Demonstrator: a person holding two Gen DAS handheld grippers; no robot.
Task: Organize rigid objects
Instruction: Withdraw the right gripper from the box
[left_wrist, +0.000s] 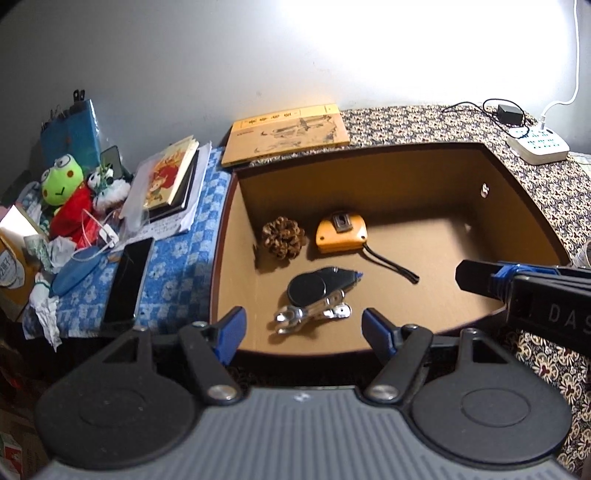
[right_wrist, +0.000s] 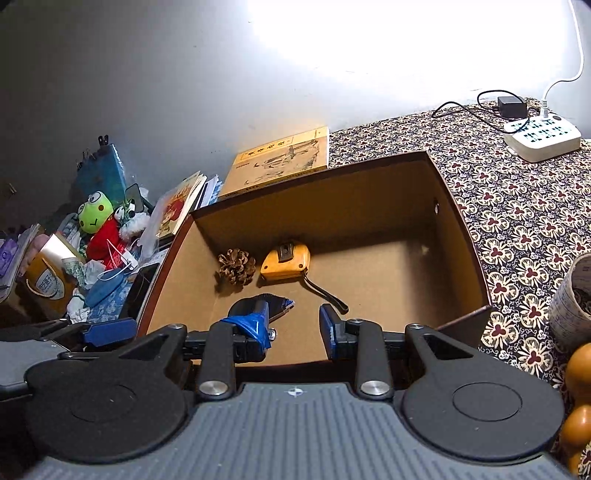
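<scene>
1. Left wrist view: the left gripper (left_wrist: 301, 325) hung spread wide and empty over the near rim of the cardboard box (left_wrist: 369, 177). On the box floor lay a pine cone (left_wrist: 282, 236), a yellow tape measure (left_wrist: 341, 234), a black correction-tape dispenser (left_wrist: 319, 282) and a metal clip (left_wrist: 312, 315). Dropping straight down would likely knock the clip.

2. Right wrist view: the right gripper (right_wrist: 295, 328) was also spread and holding nothing, above the box's near edge. A careless descent could catch that wall and shift the box. A beige cup (right_wrist: 572, 306) stood outside, right.

Before me a plain grey wall (left_wrist: 184, 55) glows under bright light at its upper right; a patterned cloth (right_wrist: 517, 221) covers the table.
</scene>
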